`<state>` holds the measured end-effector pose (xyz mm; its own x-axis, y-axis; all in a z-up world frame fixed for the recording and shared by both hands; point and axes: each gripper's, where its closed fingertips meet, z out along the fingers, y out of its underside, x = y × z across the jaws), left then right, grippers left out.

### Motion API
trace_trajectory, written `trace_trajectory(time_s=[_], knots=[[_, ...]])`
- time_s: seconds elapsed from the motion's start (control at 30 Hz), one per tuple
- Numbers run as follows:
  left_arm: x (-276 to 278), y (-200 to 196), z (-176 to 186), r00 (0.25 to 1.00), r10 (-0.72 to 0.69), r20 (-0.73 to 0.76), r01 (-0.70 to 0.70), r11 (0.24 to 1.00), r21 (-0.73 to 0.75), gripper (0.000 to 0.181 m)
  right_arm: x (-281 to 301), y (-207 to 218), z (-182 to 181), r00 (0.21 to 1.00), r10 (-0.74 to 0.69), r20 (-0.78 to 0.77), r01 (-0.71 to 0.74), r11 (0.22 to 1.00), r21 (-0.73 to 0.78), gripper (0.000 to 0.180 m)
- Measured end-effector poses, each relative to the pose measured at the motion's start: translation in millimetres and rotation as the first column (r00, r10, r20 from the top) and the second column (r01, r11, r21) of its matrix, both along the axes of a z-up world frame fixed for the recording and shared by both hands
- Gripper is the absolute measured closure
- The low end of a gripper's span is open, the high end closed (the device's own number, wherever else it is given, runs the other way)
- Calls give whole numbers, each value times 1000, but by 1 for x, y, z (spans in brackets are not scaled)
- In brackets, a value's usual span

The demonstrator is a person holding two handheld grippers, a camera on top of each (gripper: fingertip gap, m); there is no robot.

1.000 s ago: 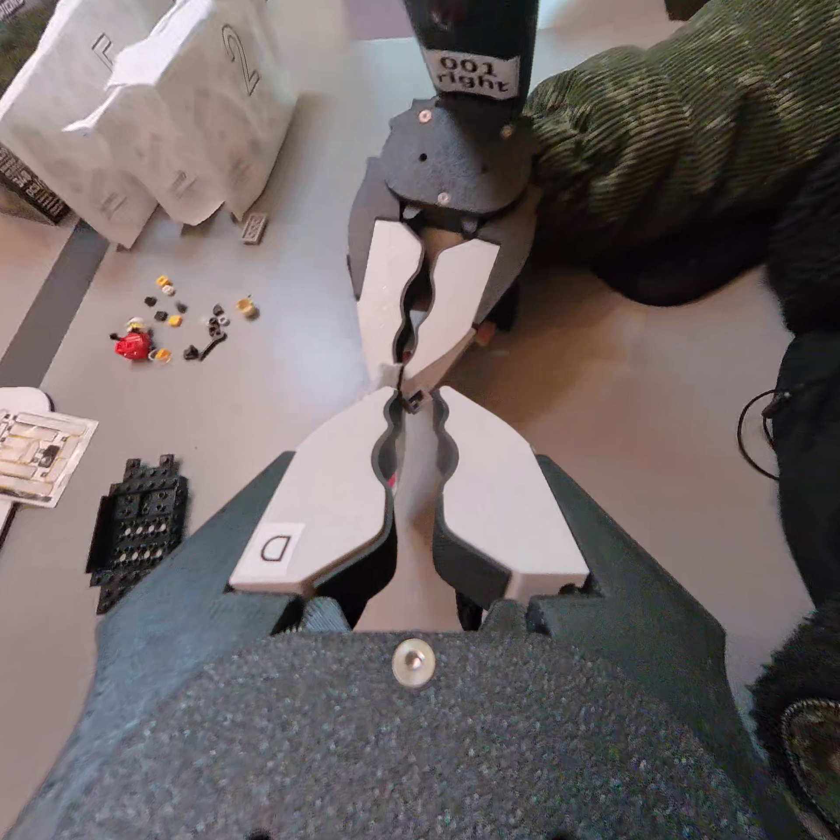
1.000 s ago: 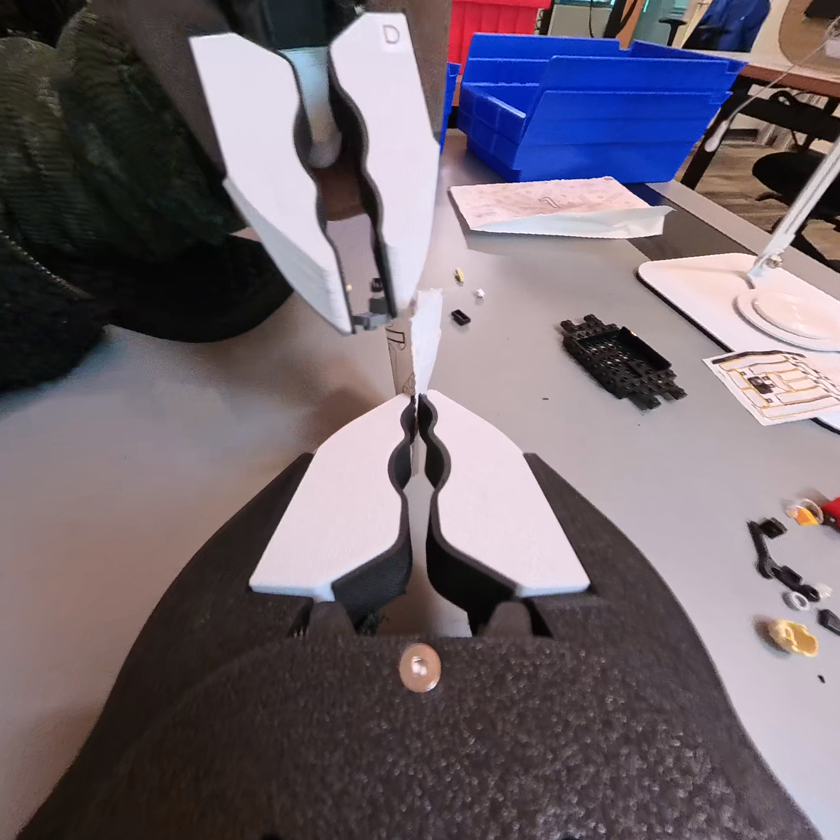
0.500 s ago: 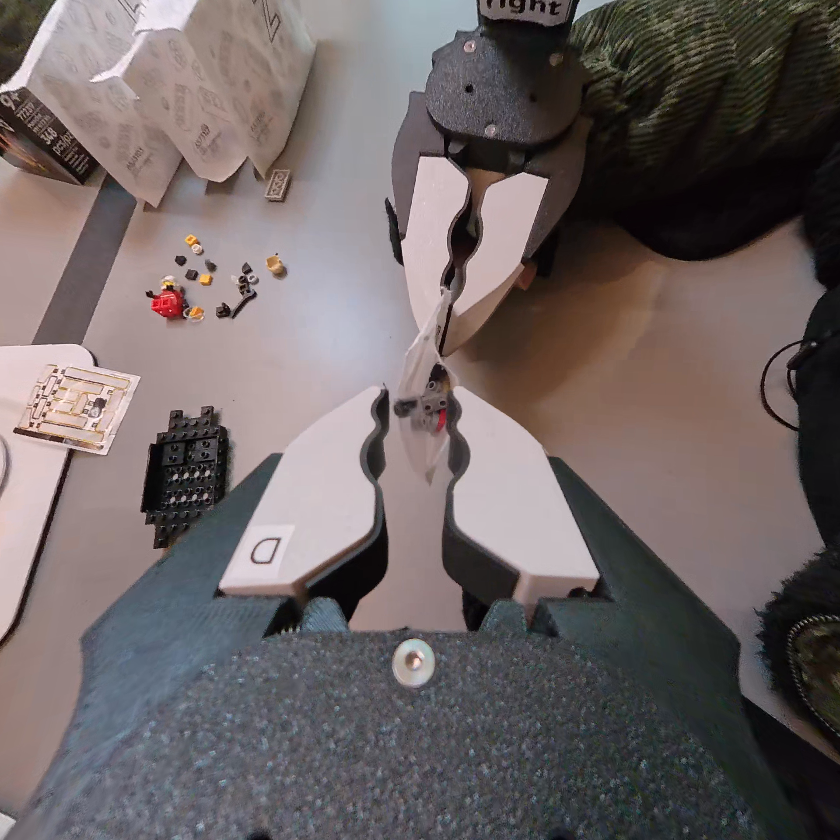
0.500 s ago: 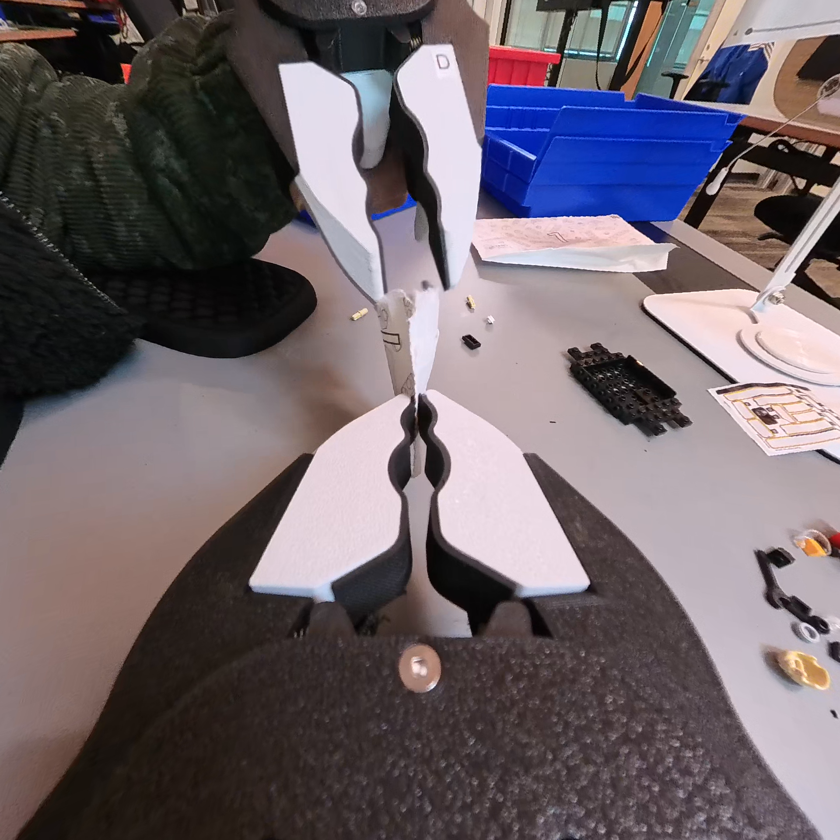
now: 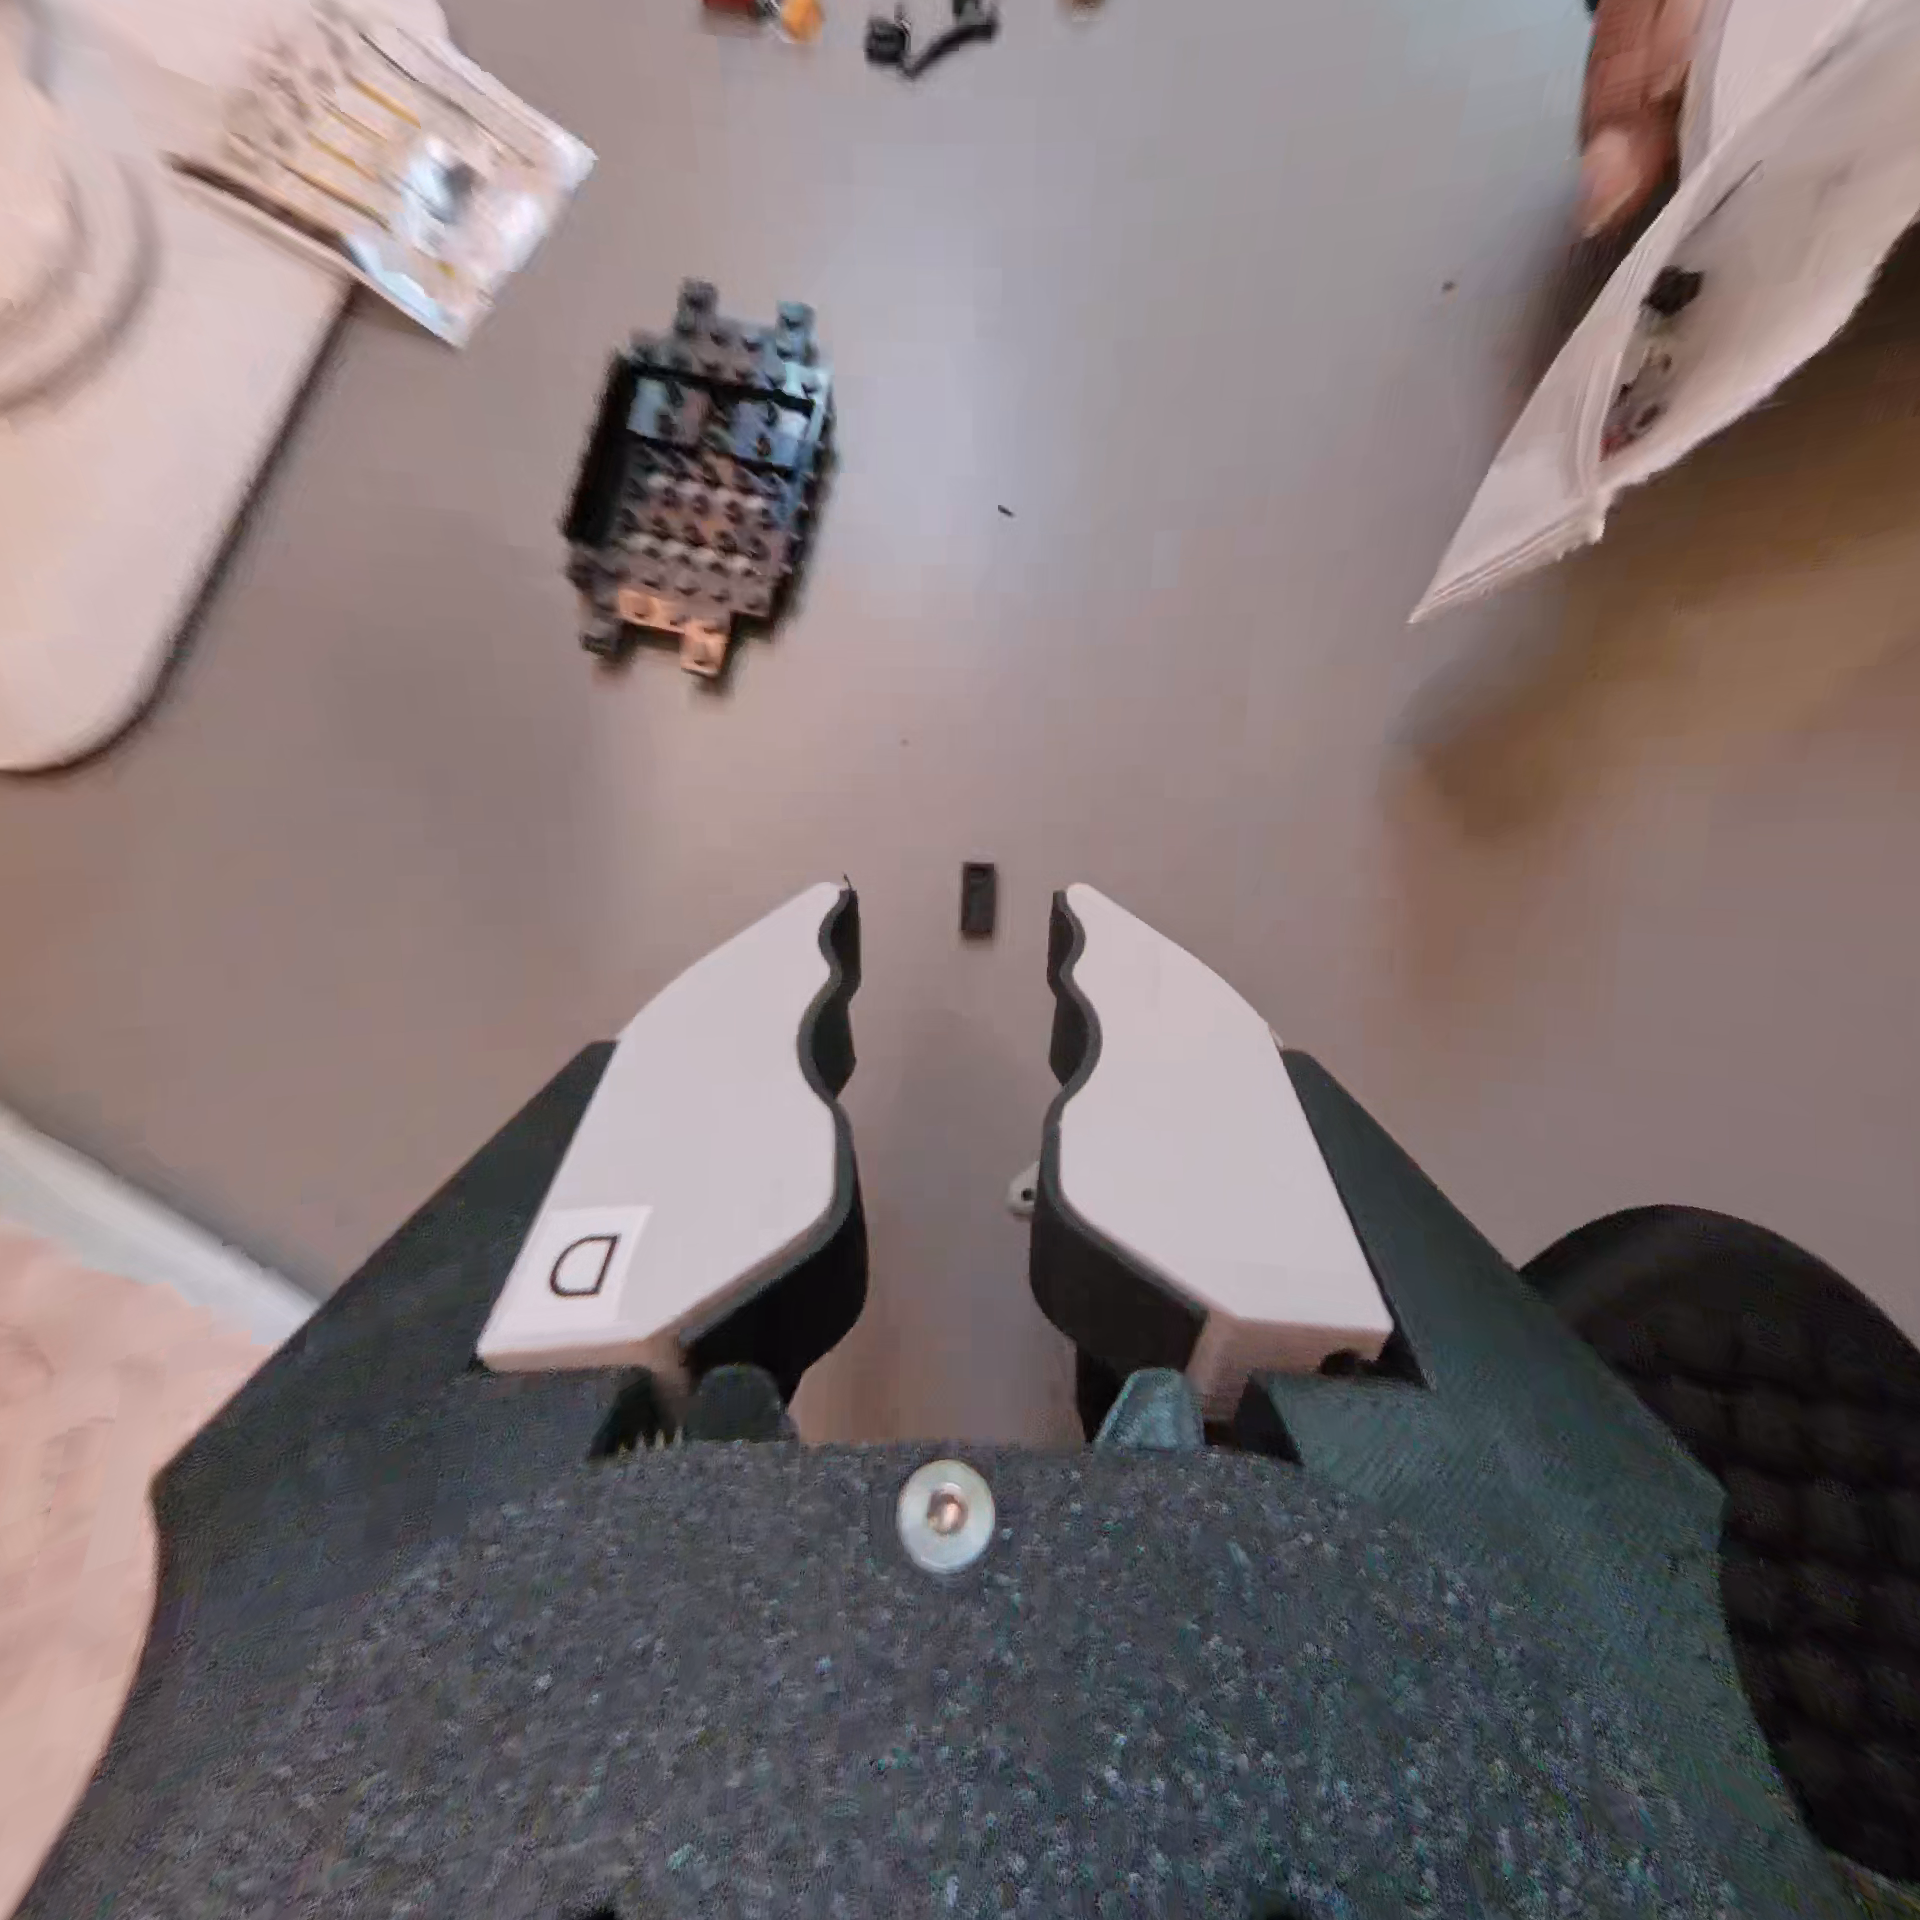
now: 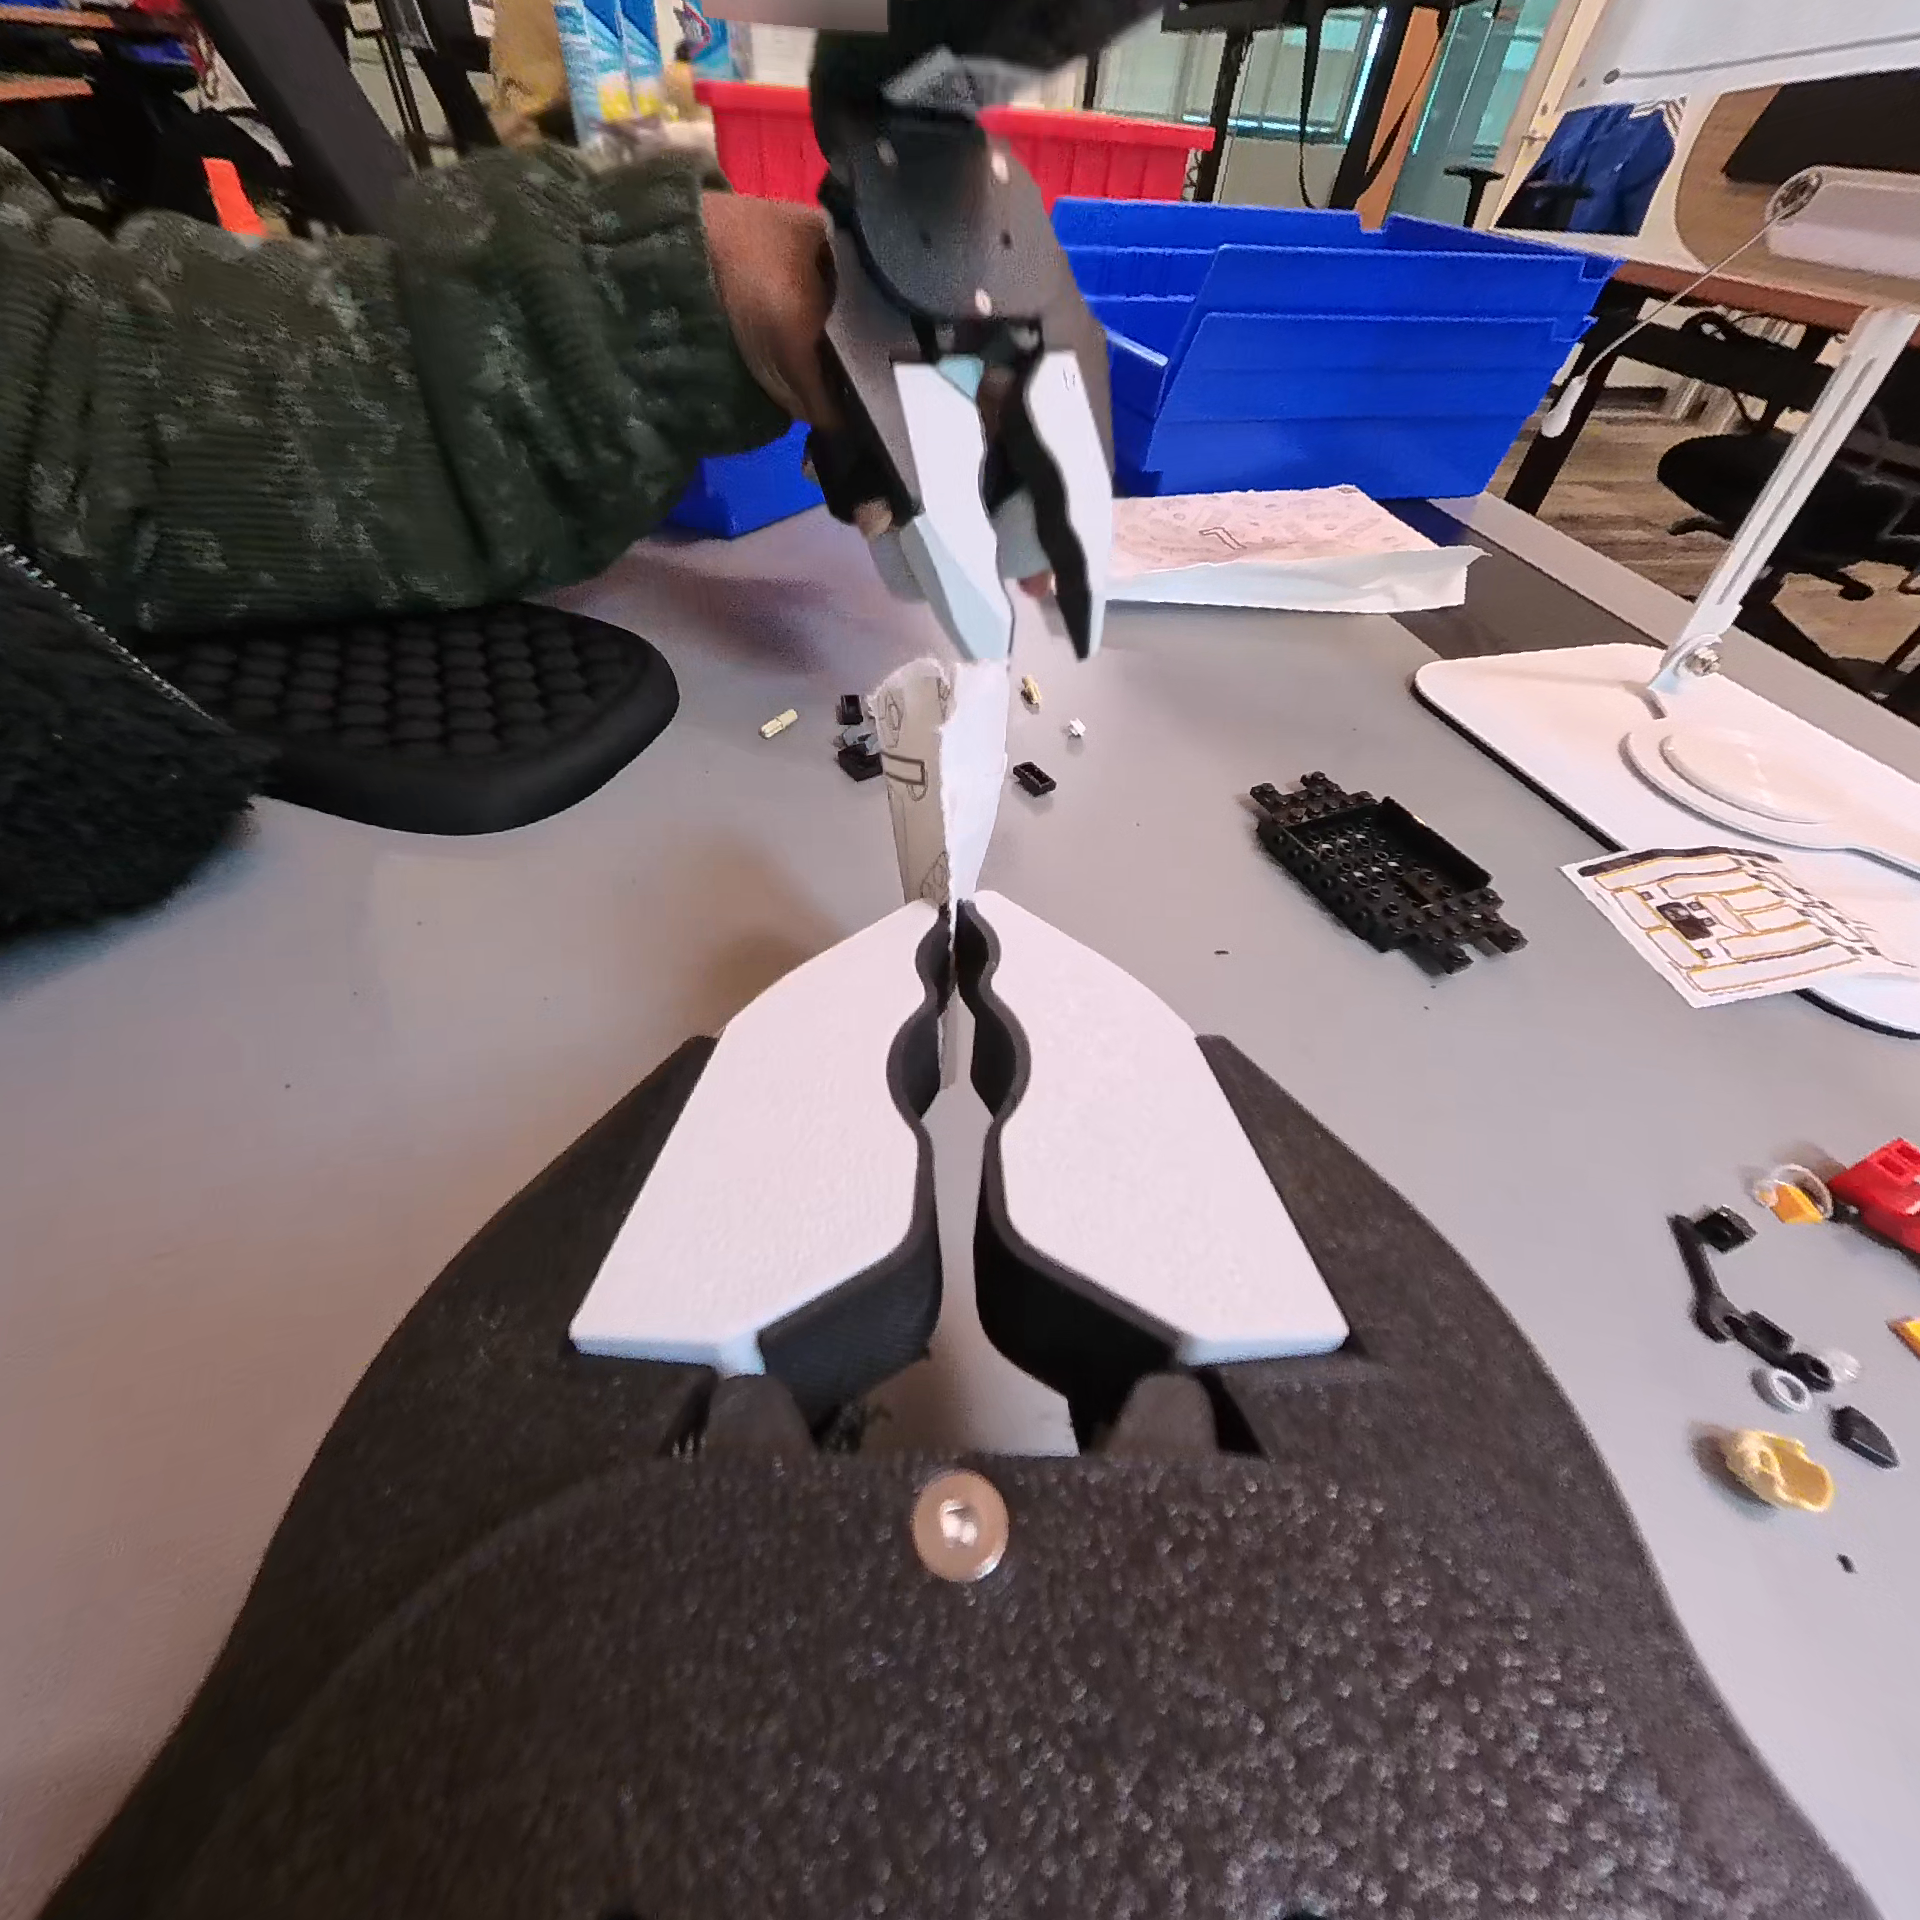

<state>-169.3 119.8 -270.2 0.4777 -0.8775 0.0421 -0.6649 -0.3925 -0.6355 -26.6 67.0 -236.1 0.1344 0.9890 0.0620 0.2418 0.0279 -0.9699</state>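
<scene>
While my left gripper (image 5: 954,904) hangs over the grey counter (image 5: 1143,644), its fingers stand well apart and hold nothing. A small black brick piece (image 5: 977,900) lies on the counter just beyond and between the tips. Far left in that view: a white lamp base (image 5: 114,499) with a printed sheet (image 5: 416,197) overlapping it. Just right of those, a black studded brick tray (image 5: 707,488). At the right edge, the torn paper bag (image 5: 1683,343), small dark parts showing at its open side.

My right gripper (image 6: 956,906) has its fingers pressed together on the lower edge of that paper bag (image 6: 940,790), which stands up from the tips with its torn mouth uppermost. The left gripper shows above it, apart from the paper. Loose small pieces (image 6: 862,743) lie on the counter behind the bag. To the right: brick tray (image 6: 1382,868), printed sheet (image 6: 1725,925), then a scatter of red, black and yellow bits (image 6: 1808,1340).

Risks, as I judge them: the bag is pinched by one thin edge only, so it could slip or tear further. Tilting it could spill parts onto the counter, where tiny ones roll and get lost.

Unclear: how many parts remain inside the bag. The left view is motion-blurred, and the bag is cut off there.
</scene>
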Motion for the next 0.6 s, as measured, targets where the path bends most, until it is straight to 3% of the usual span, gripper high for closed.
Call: trace_trajectory(time_s=[0.07,0.17,0.3,0.37,0.6], knots=[[5,-4,-14,999,-11,51,14,997,-78,147,0,1,-2,1000,-3,6,3,1000,-4,180],[6,-3,-31,999,-37,-27,34,996,-83,150,1,2,-3,1000,-8,9,8,1000,-7,180],[10,-2,-40,998,-33,-55,28,995,-97,174,1,2,-3,1000,-9,12,9,1000,-11,180],[9,-2,-39,997,-37,-72,31,996,-80,174,1,2,-4,1000,-9,15,9,1000,-11,180],[63,-23,46,947,-179,266,162,983,84,174,1,4,-4,1000,-22,18,22,1000,-18,180]])
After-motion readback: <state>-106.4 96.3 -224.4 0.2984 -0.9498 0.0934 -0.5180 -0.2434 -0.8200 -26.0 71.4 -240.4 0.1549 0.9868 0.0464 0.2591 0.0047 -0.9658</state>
